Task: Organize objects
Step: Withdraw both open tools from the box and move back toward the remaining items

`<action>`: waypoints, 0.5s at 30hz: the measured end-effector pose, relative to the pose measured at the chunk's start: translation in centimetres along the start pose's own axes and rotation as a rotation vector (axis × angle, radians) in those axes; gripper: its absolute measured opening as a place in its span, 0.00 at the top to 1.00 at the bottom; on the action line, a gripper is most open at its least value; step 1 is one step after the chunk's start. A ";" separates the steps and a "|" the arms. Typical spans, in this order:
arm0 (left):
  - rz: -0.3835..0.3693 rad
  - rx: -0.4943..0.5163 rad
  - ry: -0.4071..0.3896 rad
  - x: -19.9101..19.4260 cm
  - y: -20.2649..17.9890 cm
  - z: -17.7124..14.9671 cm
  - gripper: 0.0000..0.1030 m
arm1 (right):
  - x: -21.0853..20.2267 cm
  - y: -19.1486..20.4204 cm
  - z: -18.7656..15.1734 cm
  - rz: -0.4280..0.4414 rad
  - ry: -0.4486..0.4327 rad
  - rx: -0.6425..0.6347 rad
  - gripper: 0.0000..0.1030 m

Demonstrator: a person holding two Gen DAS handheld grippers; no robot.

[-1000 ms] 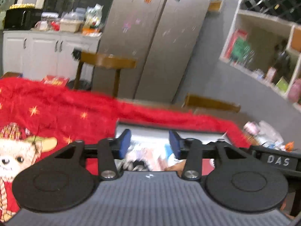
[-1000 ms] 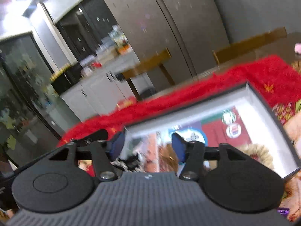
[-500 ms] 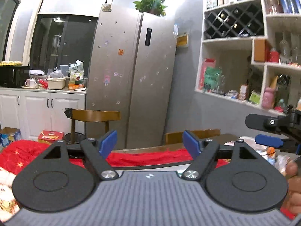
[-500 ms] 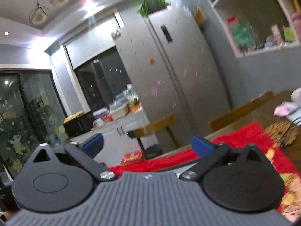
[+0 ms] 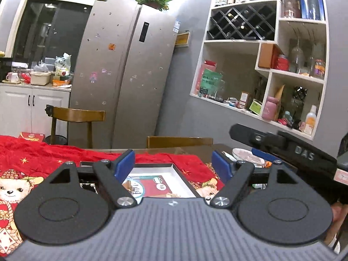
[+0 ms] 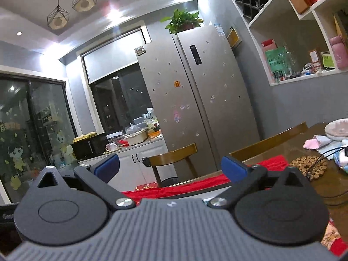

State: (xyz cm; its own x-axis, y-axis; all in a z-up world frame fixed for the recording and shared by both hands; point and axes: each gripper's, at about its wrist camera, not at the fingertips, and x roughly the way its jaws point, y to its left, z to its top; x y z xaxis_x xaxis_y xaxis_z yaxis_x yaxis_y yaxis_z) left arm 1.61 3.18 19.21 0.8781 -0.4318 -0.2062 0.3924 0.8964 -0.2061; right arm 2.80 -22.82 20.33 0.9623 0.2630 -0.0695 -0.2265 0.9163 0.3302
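Note:
A dark-framed shallow box (image 5: 171, 167) with a white inner wall and printed packets inside lies on the red teddy-bear blanket (image 5: 39, 158). My left gripper (image 5: 174, 165) is open and empty, raised above the box's near end. My right gripper (image 6: 169, 168) is open and empty, tilted up toward the room; only the blanket's red edge (image 6: 269, 161) shows below it. The right gripper's body (image 5: 304, 154) shows at the right of the left wrist view.
Wooden chairs (image 5: 78, 117) stand behind the table in front of a steel fridge (image 5: 134, 76). On the bare wooden table at right are a bowl (image 6: 337, 128), a round woven trivet (image 6: 308, 165), cloths and a cable. Wall shelves (image 5: 271, 69) hold bottles and boxes.
Both grippers have opened wide and lifted up and away from the box. The views swung from looking down into the box to looking across the room.

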 end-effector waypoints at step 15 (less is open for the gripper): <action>0.087 0.194 0.172 7.9 -3.1 -9.8 0.20 | 3.8 -6.9 -7.4 -0.131 0.235 0.051 0.00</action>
State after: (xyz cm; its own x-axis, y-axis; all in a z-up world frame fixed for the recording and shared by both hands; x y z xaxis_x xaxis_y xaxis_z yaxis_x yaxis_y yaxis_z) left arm 4.63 -4.02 8.90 0.8579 -0.3483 -0.3778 0.3772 0.9261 0.0027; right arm 6.94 -25.87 10.79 0.9201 0.2120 -0.3294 -0.0893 0.9322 0.3506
